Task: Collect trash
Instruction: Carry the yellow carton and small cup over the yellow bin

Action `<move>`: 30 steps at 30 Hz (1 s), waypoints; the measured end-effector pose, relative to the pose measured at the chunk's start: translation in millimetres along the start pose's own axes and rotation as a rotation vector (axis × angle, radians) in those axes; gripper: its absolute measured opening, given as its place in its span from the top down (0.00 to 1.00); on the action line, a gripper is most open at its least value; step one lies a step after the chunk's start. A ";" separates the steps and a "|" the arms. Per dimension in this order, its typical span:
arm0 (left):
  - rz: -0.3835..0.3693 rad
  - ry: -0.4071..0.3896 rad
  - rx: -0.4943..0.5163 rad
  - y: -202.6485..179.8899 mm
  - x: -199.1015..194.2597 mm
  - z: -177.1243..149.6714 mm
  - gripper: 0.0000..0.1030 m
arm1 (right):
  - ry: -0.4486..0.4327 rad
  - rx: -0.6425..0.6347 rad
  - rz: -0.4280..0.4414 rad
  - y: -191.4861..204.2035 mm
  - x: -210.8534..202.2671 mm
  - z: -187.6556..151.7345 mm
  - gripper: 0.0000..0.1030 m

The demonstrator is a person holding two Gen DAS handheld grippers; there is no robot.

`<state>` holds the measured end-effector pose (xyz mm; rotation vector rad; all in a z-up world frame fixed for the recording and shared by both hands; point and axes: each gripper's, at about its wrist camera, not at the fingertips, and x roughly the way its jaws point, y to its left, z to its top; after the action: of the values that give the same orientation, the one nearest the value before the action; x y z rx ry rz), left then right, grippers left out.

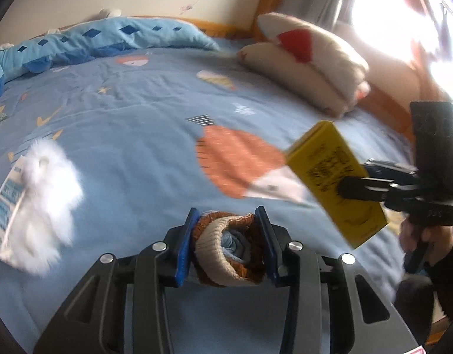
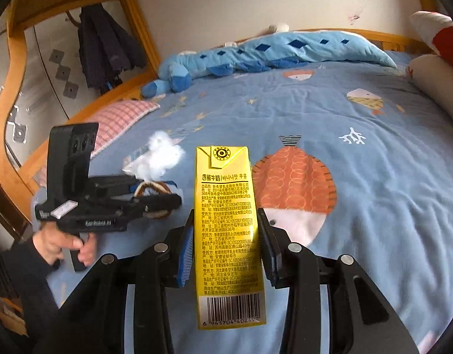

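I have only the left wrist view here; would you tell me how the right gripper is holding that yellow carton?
Observer: The right gripper has its fingers pressed on the two long sides of the yellow carton, with the barcode end nearest the camera.
Operator: Thank you. Does anything lie beyond the fluffy white item, outside my picture?
Observer: Yes, a pink checked pillow.
Operator: And behind that?
Observer: Dark clothing hangs there.
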<state>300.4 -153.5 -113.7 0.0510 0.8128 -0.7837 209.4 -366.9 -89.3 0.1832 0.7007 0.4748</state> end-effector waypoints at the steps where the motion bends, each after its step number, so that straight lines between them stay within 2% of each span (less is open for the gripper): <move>1: -0.010 -0.007 0.001 -8.5 -5.5 -2.1 0.61 | -0.014 0.008 -0.002 3.5 -10.1 -3.3 0.63; 8: -0.130 -0.039 -0.017 -71.4 -37.1 -19.1 0.61 | -0.100 0.056 -0.029 26.7 -82.8 -32.8 0.63; 14: -0.206 -0.040 0.046 -132.0 -52.4 -41.6 0.61 | -0.155 0.088 -0.077 48.3 -146.4 -68.6 0.63; 23: -0.369 0.020 0.155 -224.9 -61.9 -76.4 0.61 | -0.236 0.172 -0.222 64.5 -244.5 -144.2 0.63; 30: -0.488 0.084 0.286 -314.7 -61.0 -111.9 0.61 | -0.290 0.295 -0.345 64.0 -320.2 -223.0 0.63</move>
<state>0.4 -307.4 -74.3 0.1449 0.7963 -1.3648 -172.5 -462.5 -52.8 0.3919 0.5002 0.0099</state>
